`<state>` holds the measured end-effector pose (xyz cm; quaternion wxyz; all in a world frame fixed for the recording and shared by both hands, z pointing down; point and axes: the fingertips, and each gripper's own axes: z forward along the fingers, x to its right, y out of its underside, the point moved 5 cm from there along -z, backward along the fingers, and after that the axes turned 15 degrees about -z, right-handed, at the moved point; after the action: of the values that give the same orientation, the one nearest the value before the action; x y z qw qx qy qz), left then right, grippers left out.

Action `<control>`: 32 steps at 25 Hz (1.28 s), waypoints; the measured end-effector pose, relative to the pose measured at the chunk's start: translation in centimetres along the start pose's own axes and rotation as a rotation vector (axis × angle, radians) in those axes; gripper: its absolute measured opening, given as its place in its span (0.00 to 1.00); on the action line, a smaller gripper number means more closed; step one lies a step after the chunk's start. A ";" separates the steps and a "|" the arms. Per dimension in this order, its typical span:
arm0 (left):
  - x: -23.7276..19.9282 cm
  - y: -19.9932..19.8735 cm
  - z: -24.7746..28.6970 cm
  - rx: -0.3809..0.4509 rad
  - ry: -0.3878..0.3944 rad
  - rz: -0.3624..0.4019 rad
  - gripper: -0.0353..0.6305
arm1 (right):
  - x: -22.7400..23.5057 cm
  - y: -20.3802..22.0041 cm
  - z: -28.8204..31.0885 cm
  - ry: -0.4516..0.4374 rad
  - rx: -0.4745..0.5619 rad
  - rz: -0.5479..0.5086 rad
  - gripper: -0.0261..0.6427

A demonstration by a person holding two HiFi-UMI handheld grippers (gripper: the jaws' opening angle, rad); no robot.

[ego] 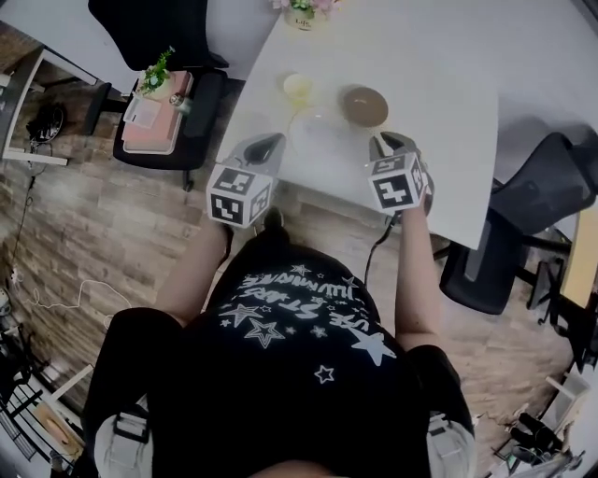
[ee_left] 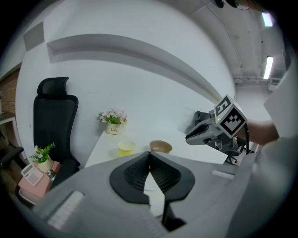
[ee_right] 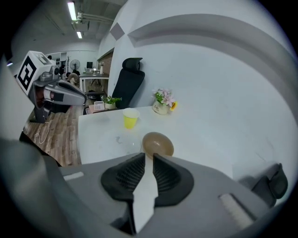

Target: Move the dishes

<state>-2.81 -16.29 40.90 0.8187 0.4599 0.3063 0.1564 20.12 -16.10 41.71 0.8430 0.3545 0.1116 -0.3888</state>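
- Brown bowl (ego: pixel 364 105), head view: sits on the white table (ego: pixel 458 140), just beyond the right gripper (ego: pixel 391 143); a yellow cup (ego: pixel 297 89) stands near it to the left.
- A faint clear dish (ego: pixel 322 138) seems to lie between the two grippers; outline hard to make out.
- Left gripper (ego: pixel 266 145) hangs over the table's near edge. Flower pot (ego: pixel 301 14) cut off by the top of the frame.
- Left gripper view: left gripper (ee_left: pixel 149 155) tongs closed tip to tip, nothing held.
- Bowl (ee_left: pixel 160 147) partly hidden behind the pads, cup (ee_left: pixel 126 148) to its left, both on the table (ee_left: pixel 195 153).
- Flower pot (ee_left: pixel 113 126) behind them, label reads "Life". Right gripper (ee_left: pixel 188 138) shows at the right, its marker cube facing the camera.
- Right gripper view: right gripper (ee_right: pixel 149 158) tongs a narrow slit apart, only table (ee_right: pixel 209 135) seen through it.
- Bowl (ee_right: pixel 158 144) just past the tips, near rim hidden.
- Cup (ee_right: pixel 131 117) and pot (ee_right: pixel 161 108) further off; pot lettering too small to read.
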 end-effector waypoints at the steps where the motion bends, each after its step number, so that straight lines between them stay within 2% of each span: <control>1: 1.0 0.2 -0.4 0.005 0.001 0.005 0.07 | -0.1 0.6 -0.9 0.012 0.015 0.011 0.11; 3: 2.9 0.7 -1.2 0.015 0.001 0.016 0.07 | -0.2 1.7 -2.6 0.036 0.047 0.034 0.05; 9: 8.6 2.5 -3.8 0.040 -0.006 0.037 0.07 | -1.1 5.6 -8.1 0.053 0.132 0.088 0.04; 16: 12.7 5.5 -6.8 0.059 -0.056 0.026 0.07 | -3.0 10.0 -11.4 0.035 0.149 0.080 0.05; 24: 13.7 7.9 -9.3 0.049 -0.106 0.005 0.07 | -6.3 12.0 -12.0 -0.026 0.158 0.100 0.05; 32: 13.7 9.0 -9.6 0.026 -0.074 0.004 0.07 | -8.3 13.1 -13.0 -0.015 0.140 0.136 0.04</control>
<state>1.73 2.15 39.93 0.8229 0.4768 0.2769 0.1369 25.34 3.42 42.89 0.8414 0.4166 0.0535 -0.3400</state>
